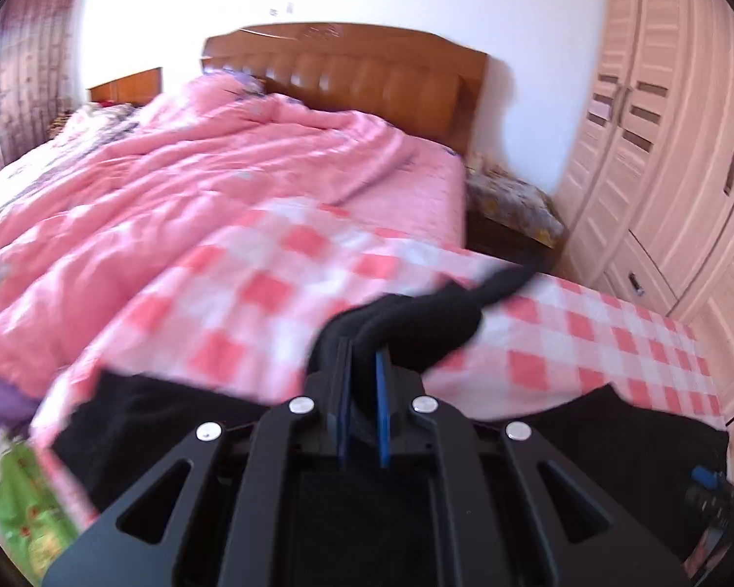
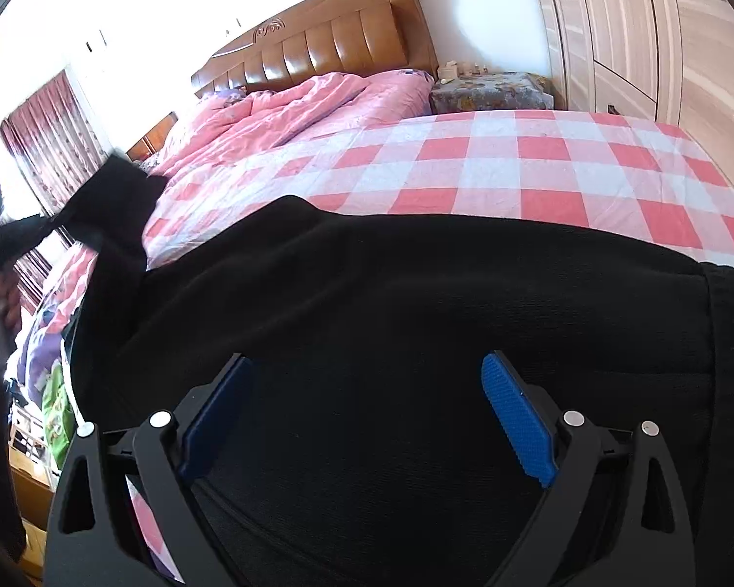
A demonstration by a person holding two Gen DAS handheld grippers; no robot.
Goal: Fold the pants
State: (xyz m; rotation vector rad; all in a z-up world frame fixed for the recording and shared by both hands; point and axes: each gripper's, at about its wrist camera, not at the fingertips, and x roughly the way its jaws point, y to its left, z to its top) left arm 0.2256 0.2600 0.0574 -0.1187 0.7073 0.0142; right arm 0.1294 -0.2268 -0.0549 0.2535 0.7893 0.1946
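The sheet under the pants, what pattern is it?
The sheet has a pink-red and white check, clearest in the right wrist view, where the black pants lie across it.

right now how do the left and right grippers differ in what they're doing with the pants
The left gripper has its fingers shut on a bunched end of the black pants, lifted off the bed; the right gripper has its fingers spread wide and grips nothing. The left one's fabric hangs in the air, while under the right one the pants lie flat on the checked sheet. Both have blue pads and point down at the pants.
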